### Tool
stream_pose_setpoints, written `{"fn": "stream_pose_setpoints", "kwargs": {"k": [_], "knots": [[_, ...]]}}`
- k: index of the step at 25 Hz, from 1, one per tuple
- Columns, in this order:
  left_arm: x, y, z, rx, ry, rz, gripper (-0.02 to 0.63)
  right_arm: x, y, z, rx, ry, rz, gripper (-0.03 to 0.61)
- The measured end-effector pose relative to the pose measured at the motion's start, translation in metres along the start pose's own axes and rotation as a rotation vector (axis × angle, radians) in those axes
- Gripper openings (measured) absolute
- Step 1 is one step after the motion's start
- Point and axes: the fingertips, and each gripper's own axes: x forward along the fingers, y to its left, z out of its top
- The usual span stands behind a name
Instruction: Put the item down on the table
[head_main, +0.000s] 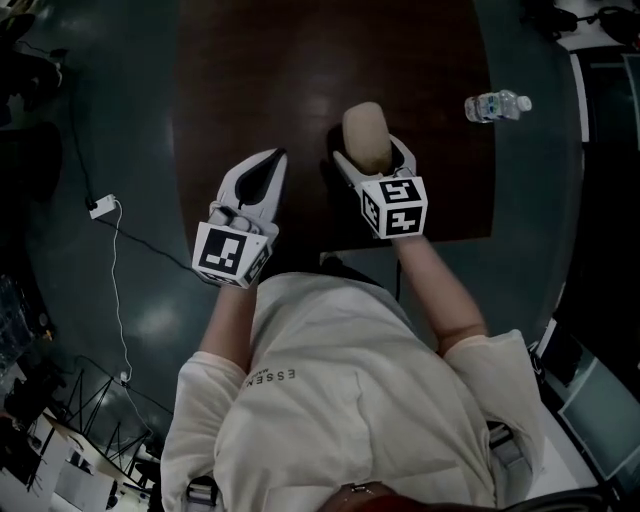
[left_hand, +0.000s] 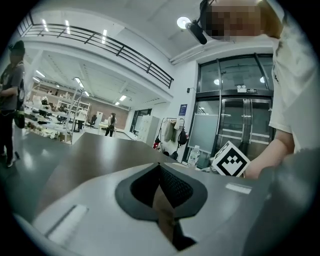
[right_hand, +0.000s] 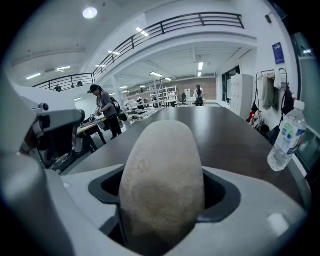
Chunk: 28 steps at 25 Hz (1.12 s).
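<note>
- We hold our left gripper (head_main: 272, 160) left of centre in the head view, pointing up and slightly right; in its own view (left_hand: 160, 166) the jaws are pressed together.
- Our right gripper (head_main: 373, 150) sits just right of it, near the centre. Its jaws are clamped on either side of a beige oval item (right_hand: 162, 185).
- Both bare forearms, left (head_main: 228, 315) and right (head_main: 440, 285), reach up the frame from white sleeves.
- Each marker cube faces us, left (head_main: 234, 253) and right (head_main: 394, 206).

2 grippers (head_main: 272, 160) (head_main: 372, 152), 1 beige item (head_main: 366, 128), 1 bottle (head_main: 497, 105) and 1 table (head_main: 290, 80).
</note>
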Motion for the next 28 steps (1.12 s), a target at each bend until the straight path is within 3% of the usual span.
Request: {"fn": "stream_pose_setpoints", "kwargs": {"k": [6,11,20,24,28], "knots": [[0.026,0.021,-0.016,-0.039,0.044,-0.015,0.008,0.057,-0.012,-0.021,0.001,0.139,-0.002,0.391],[0.033,0.036,-0.027,-0.082,0.097,0.022,0.008,0.076,-0.012,-0.036,-0.003,0.217,0.008,0.391],[0.035,0.042,-0.037,-0.084,0.101,0.02,0.008,0.083,-0.003,-0.035,-0.042,0.226,0.036,0.396],[0.036,0.032,-0.036,-0.072,0.102,0.006,0.008,0.066,-0.008,-0.023,0.008,0.159,0.048,0.407],[0.033,0.015,-0.025,-0.051,0.076,-0.015,0.008,0.022,-0.017,0.021,0.058,-0.085,0.039,0.408]]}}
